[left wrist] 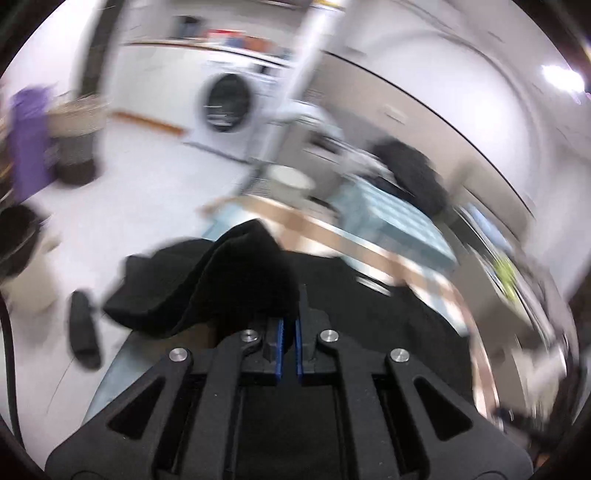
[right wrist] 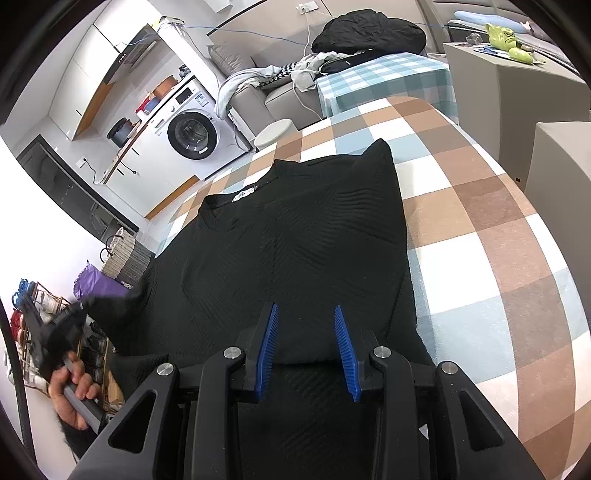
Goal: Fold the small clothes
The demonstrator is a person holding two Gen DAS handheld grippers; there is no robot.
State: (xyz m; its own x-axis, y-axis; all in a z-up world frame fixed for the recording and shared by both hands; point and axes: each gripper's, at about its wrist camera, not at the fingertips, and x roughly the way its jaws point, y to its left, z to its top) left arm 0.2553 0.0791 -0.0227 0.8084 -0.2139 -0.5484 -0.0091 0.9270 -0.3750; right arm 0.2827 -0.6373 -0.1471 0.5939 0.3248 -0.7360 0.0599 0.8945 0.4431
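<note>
A black knit top [right wrist: 295, 236] lies flat on the checked tablecloth [right wrist: 480, 258], its collar label [right wrist: 243, 194] at the far end. My right gripper [right wrist: 306, 308] hovers over the near hem with its blue pads apart and nothing pressed between them. At the table's left edge a hand [right wrist: 70, 384] holds my left gripper [right wrist: 74, 314], which lifts the top's left side. In the blurred left wrist view the left gripper [left wrist: 291, 295] is shut, and a fold of the black top [left wrist: 207, 280] is pinched at its tips and drapes to the left.
Beyond the table stand a washing machine [right wrist: 192, 134], a round stool [right wrist: 275, 133] and a sofa piled with clothes [right wrist: 369, 33]. A woven basket [right wrist: 125, 254], purple cloth [right wrist: 96, 284] and a shoe rack [right wrist: 33, 314] sit on the floor to the left.
</note>
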